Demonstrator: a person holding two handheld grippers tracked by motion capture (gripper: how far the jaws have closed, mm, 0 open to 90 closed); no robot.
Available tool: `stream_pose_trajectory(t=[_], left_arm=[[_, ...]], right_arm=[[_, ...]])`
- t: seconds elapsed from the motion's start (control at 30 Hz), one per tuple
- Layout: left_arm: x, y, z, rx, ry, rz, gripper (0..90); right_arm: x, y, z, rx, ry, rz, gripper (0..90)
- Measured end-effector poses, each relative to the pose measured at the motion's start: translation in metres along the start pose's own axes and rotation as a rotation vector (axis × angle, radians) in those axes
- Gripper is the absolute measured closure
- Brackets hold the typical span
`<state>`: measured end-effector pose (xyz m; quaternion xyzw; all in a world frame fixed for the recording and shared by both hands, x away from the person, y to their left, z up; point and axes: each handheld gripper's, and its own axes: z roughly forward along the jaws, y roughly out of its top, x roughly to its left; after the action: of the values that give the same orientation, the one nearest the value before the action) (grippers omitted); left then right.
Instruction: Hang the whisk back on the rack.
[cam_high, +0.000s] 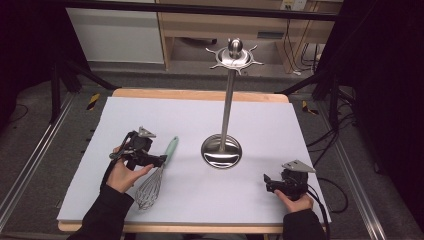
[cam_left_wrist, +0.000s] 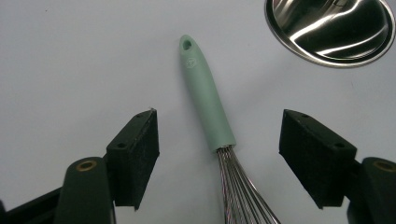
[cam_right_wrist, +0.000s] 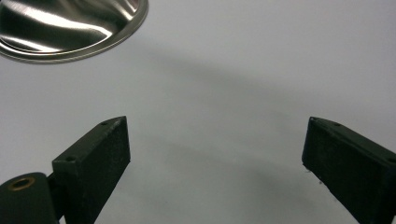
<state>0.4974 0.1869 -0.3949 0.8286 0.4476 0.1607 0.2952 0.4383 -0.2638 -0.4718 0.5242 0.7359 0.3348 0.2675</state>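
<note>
Straddling the whisk (cam_left_wrist: 208, 105) handle untouched, left gripper (cam_left_wrist: 219, 140) stands wide; wire loops, cut off at 6 o'clock, show whole from above. Right gripper (cam_right_wrist: 215, 154) wide, empty.

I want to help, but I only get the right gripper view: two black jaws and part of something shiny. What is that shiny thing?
Observer: It is the round base of a tall metal stand, which has hooks around its top.
Operator: Is there something to hang on it?
Observer: A whisk with a mint-green handle lies flat on the white mat, to the left of the base.
Operator: Is anybody grabbing it?
Observer: Not yet. The left gripper is open, with one jaw on each side of the handle, and neither pad touches it.
</note>
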Motion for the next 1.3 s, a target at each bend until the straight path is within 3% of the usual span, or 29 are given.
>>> stream_pose_trajectory(t=[0.27,0.67,1.3], left_arm=[[-0.004,0.008,0.013,0.041,-0.008,0.005,29.7],[-0.005,0.011,0.035,0.122,0.016,0.020,29.4],[-0.003,0.009,0.058,0.207,0.012,0.001,39.2]], right_arm=[[0.000,0.000,0.000,0.000,0.004,0.005,8.2],[0.001,0.000,0.002,0.008,0.007,0.002,8.3],[0.001,0.000,0.002,0.013,0.025,0.009,8.4]])
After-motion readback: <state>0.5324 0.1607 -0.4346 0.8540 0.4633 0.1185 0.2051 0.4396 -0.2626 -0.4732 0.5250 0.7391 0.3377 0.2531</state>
